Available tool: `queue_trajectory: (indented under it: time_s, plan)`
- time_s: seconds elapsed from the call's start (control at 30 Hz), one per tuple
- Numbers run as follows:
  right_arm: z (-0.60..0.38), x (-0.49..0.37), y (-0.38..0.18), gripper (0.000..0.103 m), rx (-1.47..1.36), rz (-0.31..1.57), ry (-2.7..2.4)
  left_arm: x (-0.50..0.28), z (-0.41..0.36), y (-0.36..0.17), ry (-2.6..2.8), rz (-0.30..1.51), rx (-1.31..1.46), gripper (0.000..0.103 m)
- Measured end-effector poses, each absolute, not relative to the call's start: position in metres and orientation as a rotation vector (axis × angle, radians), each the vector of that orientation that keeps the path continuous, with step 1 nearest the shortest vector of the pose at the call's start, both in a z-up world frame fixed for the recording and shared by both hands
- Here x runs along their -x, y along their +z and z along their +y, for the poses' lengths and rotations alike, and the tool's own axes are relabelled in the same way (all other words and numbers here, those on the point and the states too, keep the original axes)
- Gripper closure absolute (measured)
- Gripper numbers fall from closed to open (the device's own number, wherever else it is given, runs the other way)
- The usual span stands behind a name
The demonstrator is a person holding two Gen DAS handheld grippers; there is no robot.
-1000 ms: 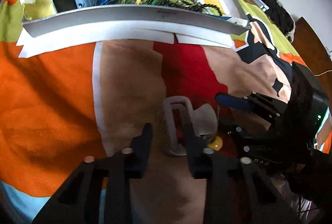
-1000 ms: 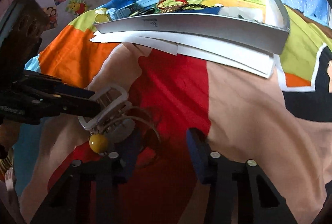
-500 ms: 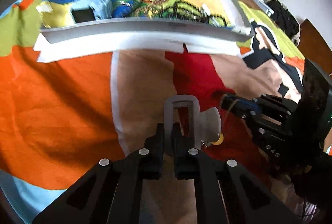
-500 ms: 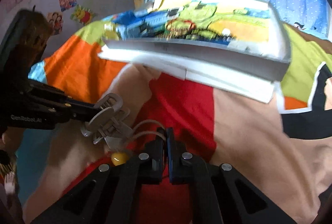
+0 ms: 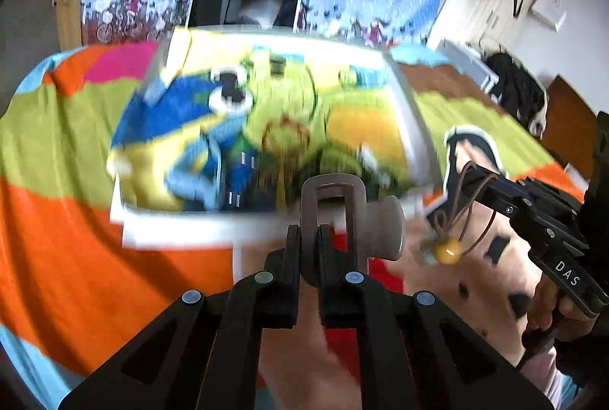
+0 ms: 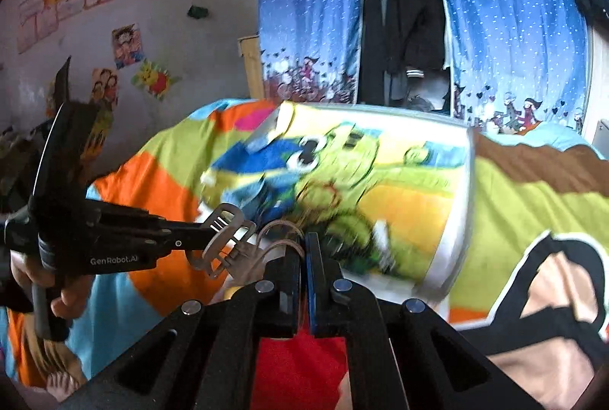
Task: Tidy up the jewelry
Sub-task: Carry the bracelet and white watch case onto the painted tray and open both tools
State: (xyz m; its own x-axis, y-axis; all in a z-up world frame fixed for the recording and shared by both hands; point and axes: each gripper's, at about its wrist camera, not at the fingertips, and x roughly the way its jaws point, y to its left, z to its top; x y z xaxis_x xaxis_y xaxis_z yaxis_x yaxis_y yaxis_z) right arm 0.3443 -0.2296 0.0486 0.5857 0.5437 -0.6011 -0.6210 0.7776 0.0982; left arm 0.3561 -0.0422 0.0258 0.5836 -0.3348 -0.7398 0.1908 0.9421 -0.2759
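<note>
Both claws are up off the bedspread (image 5: 76, 227) now. A second ago your left gripper (image 5: 306, 242) stood open around the grey clip (image 5: 335, 216) as it lay on the red patch; now the jaws are pinched tight on one leg of its loop and the clip rides in the air in front of the tray's near edge. Your right gripper (image 6: 304, 250) has changed the same way: it was wide open beside the brown cord (image 6: 279, 231), and now it is fully closed with the cord loop nipped between the pads. From the left wrist you can see that cord trailing down from the right claw, the yellow bead (image 5: 445, 252) dangling at its low end, clear of the cloth.

So the piece is lifted whole, held at two ends between your hands. The white tray (image 5: 415, 128) with the cartoon lining sits just ahead, blurred, with other jewelry lying near its near edge; I can't make out which pieces. My read: pickup done, carry to the tray comes next. Watch that swinging bead and keep the cord from snagging the tray rim.
</note>
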Motion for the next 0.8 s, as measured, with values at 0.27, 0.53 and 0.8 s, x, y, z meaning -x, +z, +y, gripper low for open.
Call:
queue_trajectory:
  time_s: [0.27, 0.53, 0.8]
  plan:
    - [-0.231, -0.422, 0.061, 0.099, 0.140, 0.656, 0.507, -0.428, -0.050, 0.036, -0.256, 0.810, 0.191, 0.097]
    - [-0.248, -0.490, 0.020, 0.099, 0.029, 0.754, 0.408, -0.495, -0.064, 0.006, -0.208, 0.848, 0.219, 0.097]
    - [-0.254, -0.506, -0.005, 0.099, 0.035, 0.791, 0.387, -0.516, -0.069, -0.023, -0.209, 0.901, 0.211, 0.097]
